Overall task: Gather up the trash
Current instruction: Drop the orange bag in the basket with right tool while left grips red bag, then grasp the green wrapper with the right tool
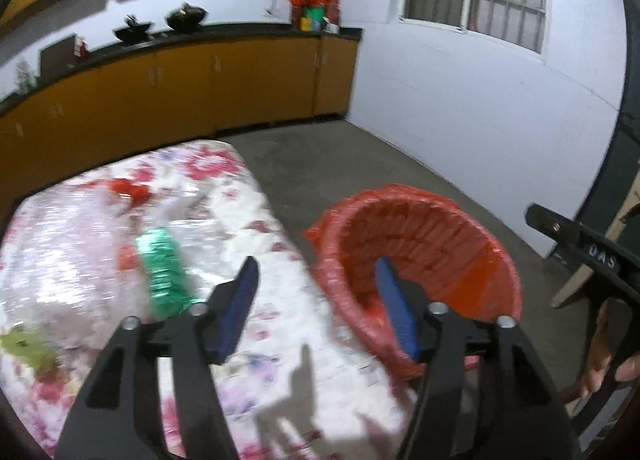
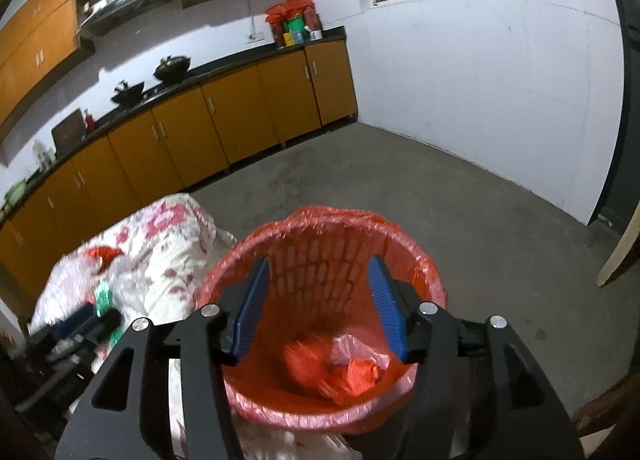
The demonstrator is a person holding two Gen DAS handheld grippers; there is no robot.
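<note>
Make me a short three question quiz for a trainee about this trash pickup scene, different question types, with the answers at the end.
1. True or false: the right gripper holds a piece of trash.
2. Multiple choice: the green wrapper lies A) in the red-lined bin, B) on the floral-covered table, C) on the floor.
3. Fill in: the crumpled bags in the bin are mostly ____ in colour.

Key: 1 false, both its fingers are spread with nothing between; 2 B; 3 red.

Red basket (image 2: 320, 272) with red bag liner, upright on floor, right of table. Red and pink crumpled trash (image 2: 336, 368) inside at bottom. Green wrapper (image 1: 164, 272) lying on table, left of basket; blurry.
</note>
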